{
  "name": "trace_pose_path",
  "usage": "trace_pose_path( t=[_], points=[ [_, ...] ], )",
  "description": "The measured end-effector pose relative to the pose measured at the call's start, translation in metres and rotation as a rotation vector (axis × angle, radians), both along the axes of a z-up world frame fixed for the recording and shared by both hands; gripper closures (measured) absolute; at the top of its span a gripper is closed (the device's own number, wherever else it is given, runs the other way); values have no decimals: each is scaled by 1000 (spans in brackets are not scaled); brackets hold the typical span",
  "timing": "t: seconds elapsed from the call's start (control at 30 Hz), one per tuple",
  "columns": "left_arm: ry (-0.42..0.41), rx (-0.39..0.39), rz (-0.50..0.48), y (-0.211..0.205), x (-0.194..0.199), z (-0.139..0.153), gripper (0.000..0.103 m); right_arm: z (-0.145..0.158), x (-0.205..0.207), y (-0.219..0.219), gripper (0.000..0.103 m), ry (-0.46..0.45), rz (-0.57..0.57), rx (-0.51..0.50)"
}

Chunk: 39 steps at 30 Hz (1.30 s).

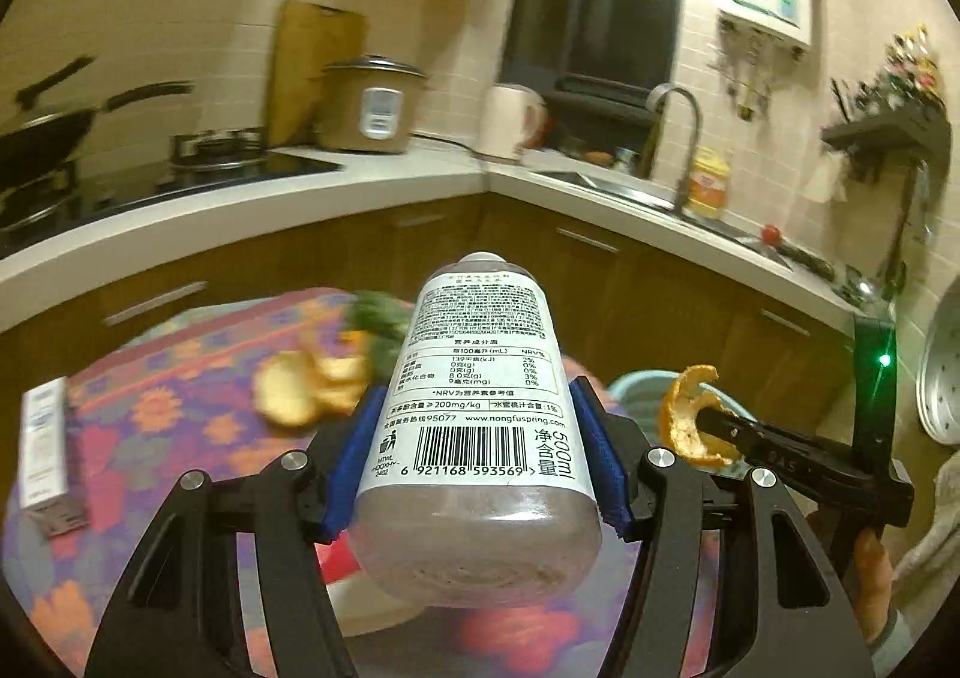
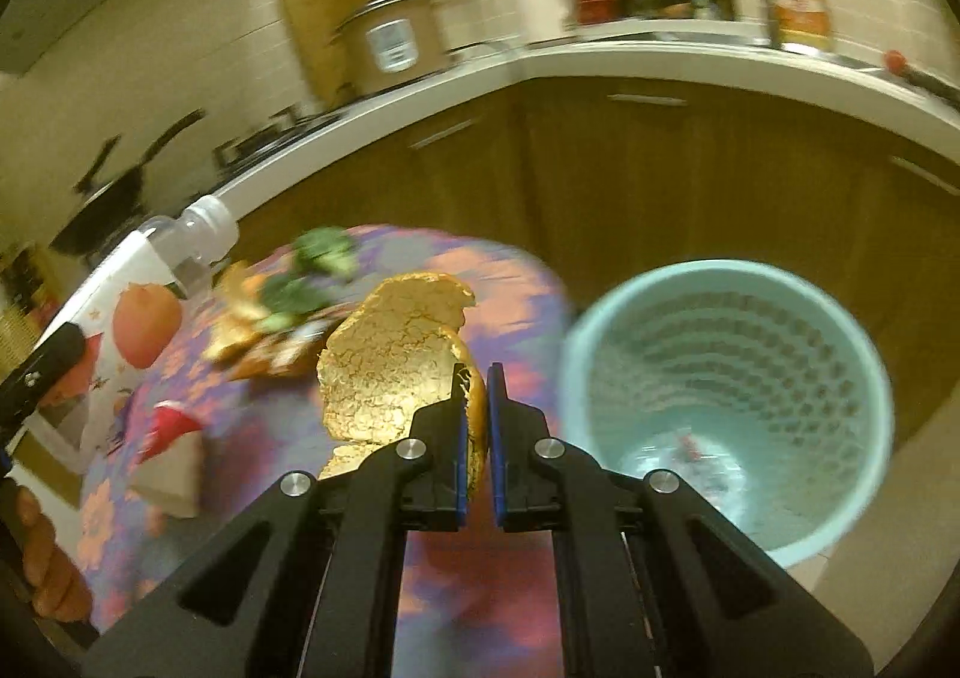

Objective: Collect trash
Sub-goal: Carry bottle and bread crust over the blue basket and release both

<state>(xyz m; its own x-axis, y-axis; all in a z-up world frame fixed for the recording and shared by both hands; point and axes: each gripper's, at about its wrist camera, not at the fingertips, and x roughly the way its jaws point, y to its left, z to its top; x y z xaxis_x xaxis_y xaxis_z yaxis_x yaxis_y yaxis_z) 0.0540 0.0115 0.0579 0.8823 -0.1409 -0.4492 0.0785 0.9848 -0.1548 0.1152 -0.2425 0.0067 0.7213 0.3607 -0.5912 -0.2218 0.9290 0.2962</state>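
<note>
My left gripper (image 1: 477, 414) is shut on an empty plastic drink bottle (image 1: 480, 414) with a white label, held above the flowered table; the bottle also shows in the right wrist view (image 2: 150, 282). My right gripper (image 2: 477, 378) is shut on a piece of orange peel (image 2: 390, 354) and holds it above the table edge, left of the light blue trash bin (image 2: 726, 408). The right gripper with its peel (image 1: 690, 414) also shows in the left wrist view, over the bin (image 1: 636, 384). More peel (image 1: 300, 384) and green vegetable scraps (image 1: 378, 318) lie on the table.
A small white box (image 1: 45, 450) lies at the table's left. The flowered tablecloth (image 1: 180, 378) covers a round table. Behind runs an L-shaped counter (image 1: 420, 168) with a stove, rice cooker (image 1: 372, 102), kettle (image 1: 513, 120) and sink tap (image 1: 678, 138).
</note>
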Motion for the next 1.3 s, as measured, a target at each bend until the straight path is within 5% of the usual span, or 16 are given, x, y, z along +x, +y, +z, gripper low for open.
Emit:
trace_pose_path(
  t=[0.3,0.67,1.03,1.3],
  points=[
    [39,30,-181,-106,52,-13,44,-26,18,-103,99,69,-184,69],
    [210,38,-302,-185,117,-63,44,-72,46,-141,99,236,-266,83],
    [363,32,-323,-202,148,-99,42,-104,56,-147,97,342,-245,105],
    [343,33,-310,-198,145,-94,41,-98,53,-150,78,335,-247,118]
  ],
)
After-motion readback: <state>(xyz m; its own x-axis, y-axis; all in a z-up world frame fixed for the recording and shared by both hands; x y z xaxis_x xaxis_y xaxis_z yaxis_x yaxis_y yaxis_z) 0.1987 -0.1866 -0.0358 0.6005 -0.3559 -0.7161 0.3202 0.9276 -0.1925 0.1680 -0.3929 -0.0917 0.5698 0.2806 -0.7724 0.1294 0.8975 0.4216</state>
